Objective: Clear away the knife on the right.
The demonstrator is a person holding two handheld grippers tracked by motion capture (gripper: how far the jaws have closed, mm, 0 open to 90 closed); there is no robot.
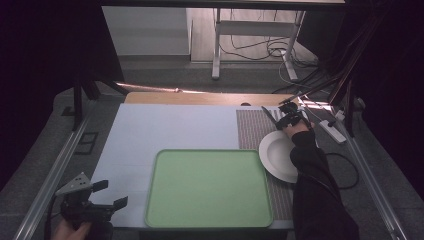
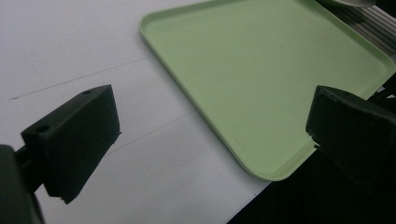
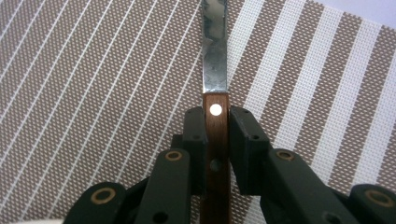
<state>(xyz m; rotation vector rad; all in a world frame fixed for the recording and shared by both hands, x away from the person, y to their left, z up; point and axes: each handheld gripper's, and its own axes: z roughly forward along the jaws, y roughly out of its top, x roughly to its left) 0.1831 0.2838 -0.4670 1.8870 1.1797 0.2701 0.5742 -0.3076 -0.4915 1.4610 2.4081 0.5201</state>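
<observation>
A: Status of the right gripper (image 3: 216, 135)?
B: Jaws clamped on the brown handle of the knife (image 3: 215, 74) — the blade runs straight ahead of the jaws, over the striped placemat (image 3: 93, 79). The white plate (image 1: 276, 155) lies just behind the gripper.
A: And the left gripper (image 2: 210, 135)?
B: Jaws wide apart, holding nothing — the green tray (image 2: 266, 79) lies ahead of them.

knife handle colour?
Reddish-brown wooden knife handle with pale round rivets, clamped in the right gripper; right gripper view shows it best.
</observation>
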